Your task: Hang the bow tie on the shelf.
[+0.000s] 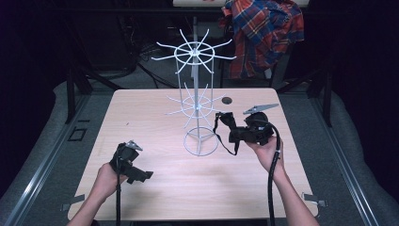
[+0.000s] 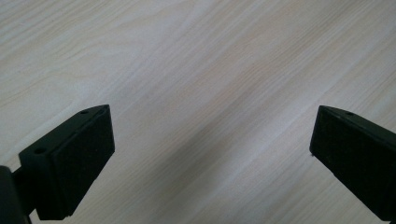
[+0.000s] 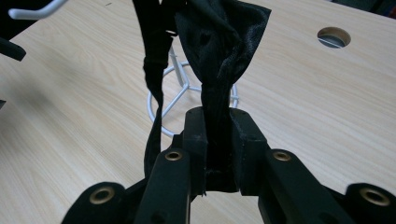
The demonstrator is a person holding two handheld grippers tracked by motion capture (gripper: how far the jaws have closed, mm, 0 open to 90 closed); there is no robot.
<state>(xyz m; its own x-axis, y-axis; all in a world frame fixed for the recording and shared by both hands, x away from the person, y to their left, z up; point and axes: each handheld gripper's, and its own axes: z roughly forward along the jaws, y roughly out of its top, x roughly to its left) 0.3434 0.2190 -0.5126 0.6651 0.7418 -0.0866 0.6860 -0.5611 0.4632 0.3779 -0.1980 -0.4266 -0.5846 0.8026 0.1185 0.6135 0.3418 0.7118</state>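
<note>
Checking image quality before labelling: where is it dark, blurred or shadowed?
High view: table lit, surroundings near black. Left gripper view: soft shadow band on the wood, fingers slightly soft. Right gripper view: the black strap loses detail; fingers sharp.

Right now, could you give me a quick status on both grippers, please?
Left gripper open over bare table. Right gripper shut on black bow tie, strap dangling. White wire rack close ahead.

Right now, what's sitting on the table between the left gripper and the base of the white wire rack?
Nothing: in the high view, bare table runs from the left gripper to the wire rack base ring.
</note>
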